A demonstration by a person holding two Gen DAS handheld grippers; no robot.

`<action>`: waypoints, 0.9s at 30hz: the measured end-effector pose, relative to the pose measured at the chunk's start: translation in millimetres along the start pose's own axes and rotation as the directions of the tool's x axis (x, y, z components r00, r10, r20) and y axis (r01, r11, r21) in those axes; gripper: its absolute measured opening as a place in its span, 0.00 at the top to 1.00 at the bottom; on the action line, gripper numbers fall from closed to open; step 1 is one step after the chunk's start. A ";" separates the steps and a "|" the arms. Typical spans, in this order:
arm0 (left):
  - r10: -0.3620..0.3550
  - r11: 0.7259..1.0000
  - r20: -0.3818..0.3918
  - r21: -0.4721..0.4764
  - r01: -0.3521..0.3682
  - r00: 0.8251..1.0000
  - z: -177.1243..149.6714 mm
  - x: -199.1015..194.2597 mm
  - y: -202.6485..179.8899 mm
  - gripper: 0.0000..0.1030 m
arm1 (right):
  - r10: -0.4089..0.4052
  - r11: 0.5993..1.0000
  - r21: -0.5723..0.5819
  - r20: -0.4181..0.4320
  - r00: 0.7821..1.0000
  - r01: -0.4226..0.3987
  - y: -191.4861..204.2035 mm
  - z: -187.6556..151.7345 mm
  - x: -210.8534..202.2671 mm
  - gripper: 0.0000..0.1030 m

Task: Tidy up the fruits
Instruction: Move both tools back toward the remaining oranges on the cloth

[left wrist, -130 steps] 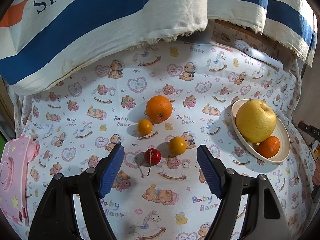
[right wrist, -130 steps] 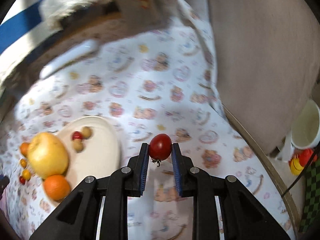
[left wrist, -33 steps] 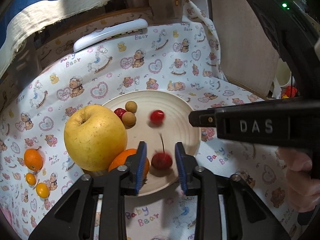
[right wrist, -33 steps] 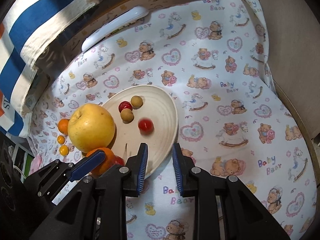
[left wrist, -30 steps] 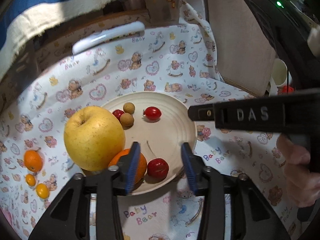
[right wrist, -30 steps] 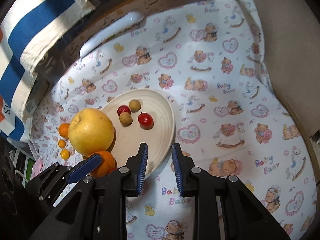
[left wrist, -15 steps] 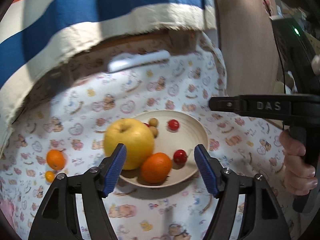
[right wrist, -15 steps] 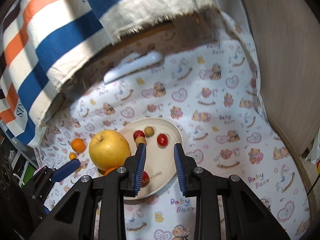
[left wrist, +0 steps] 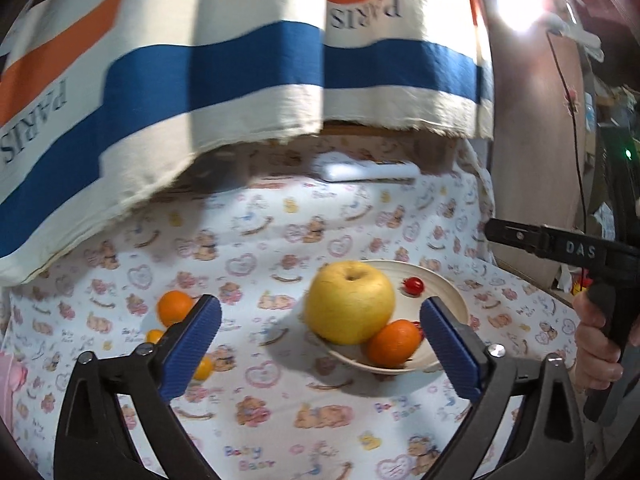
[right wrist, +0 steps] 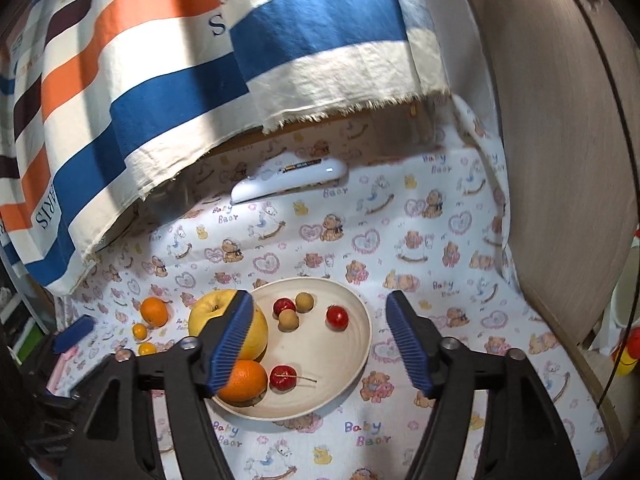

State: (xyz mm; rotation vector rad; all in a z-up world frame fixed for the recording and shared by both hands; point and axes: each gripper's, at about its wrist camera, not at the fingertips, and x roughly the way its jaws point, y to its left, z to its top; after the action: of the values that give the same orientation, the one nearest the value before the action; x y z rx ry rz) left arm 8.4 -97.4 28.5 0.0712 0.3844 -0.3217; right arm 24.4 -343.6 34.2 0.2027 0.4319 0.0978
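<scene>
A cream plate (right wrist: 352, 360) (left wrist: 450, 300) on the bear-print cloth holds a big yellow apple (right wrist: 208, 312) (left wrist: 350, 300), an orange (right wrist: 246, 380) (left wrist: 394, 342), a stemmed cherry (right wrist: 283, 376), a red cherry tomato (right wrist: 337, 317) (left wrist: 414, 285), a small red fruit (right wrist: 283, 306) and two small brown fruits (right wrist: 289, 320). Left of the plate lie an orange (right wrist: 153, 311) (left wrist: 174, 307) and two kumquats (right wrist: 140, 331) (left wrist: 202, 368). My left gripper (left wrist: 320, 344) is open and empty, raised before the plate. My right gripper (right wrist: 320, 340) is open and empty above the plate.
A striped orange, blue and cream towel (right wrist: 180, 80) (left wrist: 240, 72) hangs over the back of the table. A white oblong device (right wrist: 290, 180) (left wrist: 368, 170) lies under it. A wooden panel (right wrist: 560, 140) stands at the right. A pink object (left wrist: 8, 384) sits at the far left.
Both grippers have pulled back and up from the plate. The right gripper's jaws have opened wide. The left gripper has swung left, so the loose orange shows again.
</scene>
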 end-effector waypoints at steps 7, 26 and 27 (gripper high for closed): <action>0.029 0.999 0.040 -0.033 -0.027 0.999 -4.1 -21.7 27.2 0.02 | -0.048 0.998 0.035 0.138 0.989 0.044 8.7 -9.6 -16.1 0.12; 0.109 0.978 0.134 -0.193 -0.082 0.985 -5.4 -46.7 91.8 0.01 | 0.105 0.980 -0.193 0.328 0.939 -0.042 50.8 -19.5 -36.7 0.03; 0.127 0.973 0.125 -0.209 -0.099 0.984 -5.6 -46.0 96.1 0.01 | 0.112 0.982 -0.178 0.326 0.939 -0.055 49.5 -19.2 -35.4 0.03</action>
State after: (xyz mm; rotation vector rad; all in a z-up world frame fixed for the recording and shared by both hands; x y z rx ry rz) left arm -3.1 7.9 41.6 -0.1277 0.2733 -0.1720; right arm -18.2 -296.9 42.1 0.0696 0.0734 0.1797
